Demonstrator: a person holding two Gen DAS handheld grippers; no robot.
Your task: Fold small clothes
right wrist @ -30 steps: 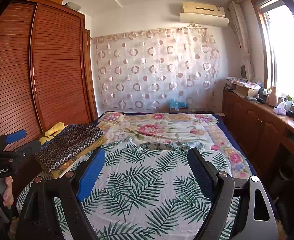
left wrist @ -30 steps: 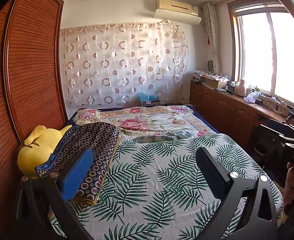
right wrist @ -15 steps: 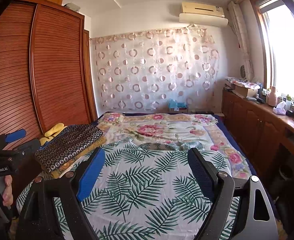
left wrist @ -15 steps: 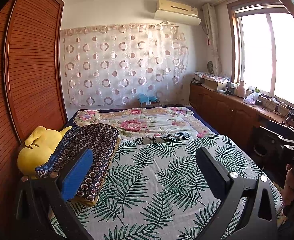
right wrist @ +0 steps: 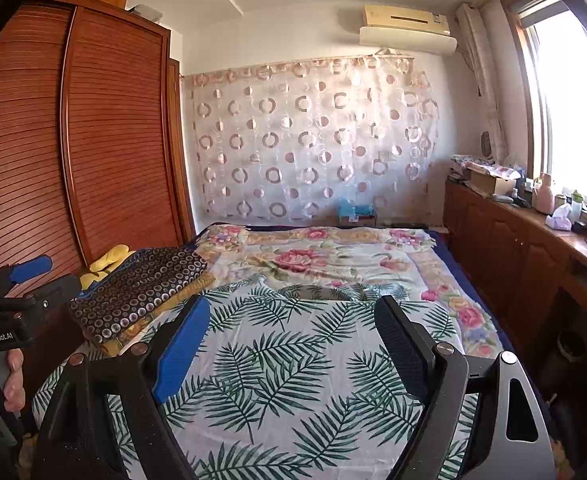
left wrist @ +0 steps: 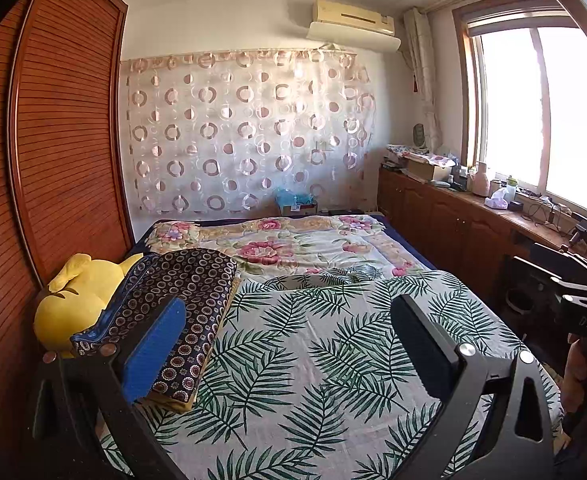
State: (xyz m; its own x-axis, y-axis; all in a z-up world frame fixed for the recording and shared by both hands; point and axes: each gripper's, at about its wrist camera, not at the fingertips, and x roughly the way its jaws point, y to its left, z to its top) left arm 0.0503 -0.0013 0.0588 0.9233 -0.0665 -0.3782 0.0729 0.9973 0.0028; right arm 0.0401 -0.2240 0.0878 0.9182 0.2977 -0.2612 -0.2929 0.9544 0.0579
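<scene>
Both tools hover over the near end of the bed (left wrist: 433, 256): the left hand-held gripper (left wrist: 289, 332) and the right hand-held gripper (right wrist: 293, 328) each stand wide apart, holding and touching nothing. Under them lies a leaf-print garment (right wrist: 277, 364), spread flat. Farther left sits a folded dotted cloth (left wrist: 181, 300), beside a yellow plush toy (left wrist: 73, 296).

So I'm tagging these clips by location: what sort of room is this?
Most likely a home bedroom: a bed spread with floral and leaf-print covers, a tall slatted wooden wardrobe beside it, and a wall air conditioner above a circle-patterned curtain.
</scene>
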